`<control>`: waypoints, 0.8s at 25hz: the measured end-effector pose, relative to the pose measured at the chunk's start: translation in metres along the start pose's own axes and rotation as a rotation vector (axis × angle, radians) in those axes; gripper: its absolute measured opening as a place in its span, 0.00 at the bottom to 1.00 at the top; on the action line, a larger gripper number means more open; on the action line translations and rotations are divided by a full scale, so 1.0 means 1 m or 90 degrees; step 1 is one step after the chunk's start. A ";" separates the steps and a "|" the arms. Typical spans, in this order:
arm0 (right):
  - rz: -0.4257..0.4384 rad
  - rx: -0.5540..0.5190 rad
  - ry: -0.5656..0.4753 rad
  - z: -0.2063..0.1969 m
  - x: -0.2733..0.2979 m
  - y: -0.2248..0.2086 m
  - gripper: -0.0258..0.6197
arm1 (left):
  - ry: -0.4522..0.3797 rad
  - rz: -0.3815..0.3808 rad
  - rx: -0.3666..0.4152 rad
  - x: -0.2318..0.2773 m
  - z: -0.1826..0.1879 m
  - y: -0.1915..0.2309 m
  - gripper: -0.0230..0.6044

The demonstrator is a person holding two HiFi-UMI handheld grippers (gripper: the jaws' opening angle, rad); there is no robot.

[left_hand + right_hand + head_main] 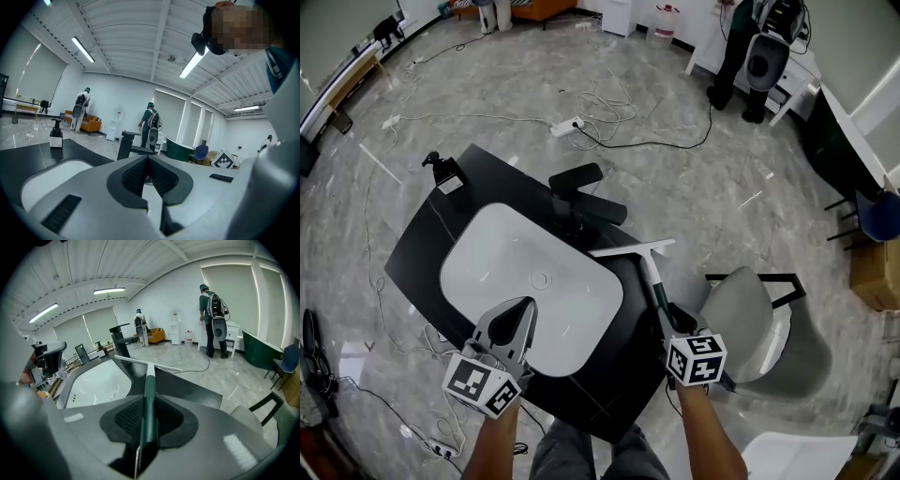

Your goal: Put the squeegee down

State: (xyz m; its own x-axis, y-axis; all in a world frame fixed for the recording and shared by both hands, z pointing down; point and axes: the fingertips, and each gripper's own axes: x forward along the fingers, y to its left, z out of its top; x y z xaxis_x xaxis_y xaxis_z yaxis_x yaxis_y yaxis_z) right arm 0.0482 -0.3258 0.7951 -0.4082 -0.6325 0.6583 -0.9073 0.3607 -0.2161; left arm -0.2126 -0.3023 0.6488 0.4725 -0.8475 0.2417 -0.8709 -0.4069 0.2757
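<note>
Right hand-held gripper [146, 398] clamped on green squeegee [150, 376] handle, left hand-held gripper [148, 158] closed, empty — pump bottle [56, 135] label illegible

Squeegee [149, 376]: dark green handle between the fingers [174, 422], white blade beyond their tips. Right gripper [148, 401]: grey body, black ribbed pads [129, 417], cube [696, 359] of black-and-white squares. Basin [93, 385] left of the fingers: white. Counter [186, 387] beneath: black.
</note>
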 end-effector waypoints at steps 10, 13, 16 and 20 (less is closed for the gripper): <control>0.000 -0.003 0.045 -0.017 0.016 -0.002 0.18 | 0.005 0.000 -0.002 0.001 -0.002 0.002 0.04; 0.000 -0.006 0.056 -0.019 0.018 -0.002 0.18 | 0.003 0.001 0.000 0.000 0.002 0.001 0.04; 0.000 -0.010 0.064 -0.021 0.018 -0.002 0.19 | 0.000 0.002 0.003 -0.002 0.007 0.000 0.04; 0.002 -0.018 0.080 -0.025 0.019 -0.001 0.19 | -0.005 0.003 0.006 -0.007 0.013 -0.003 0.04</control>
State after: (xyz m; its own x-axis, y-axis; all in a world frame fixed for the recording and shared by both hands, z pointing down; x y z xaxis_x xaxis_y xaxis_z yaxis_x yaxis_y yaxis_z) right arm 0.0439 -0.3215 0.8259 -0.3932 -0.5417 0.7429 -0.9024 0.3823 -0.1988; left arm -0.2146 -0.2996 0.6338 0.4677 -0.8519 0.2357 -0.8741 -0.4061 0.2665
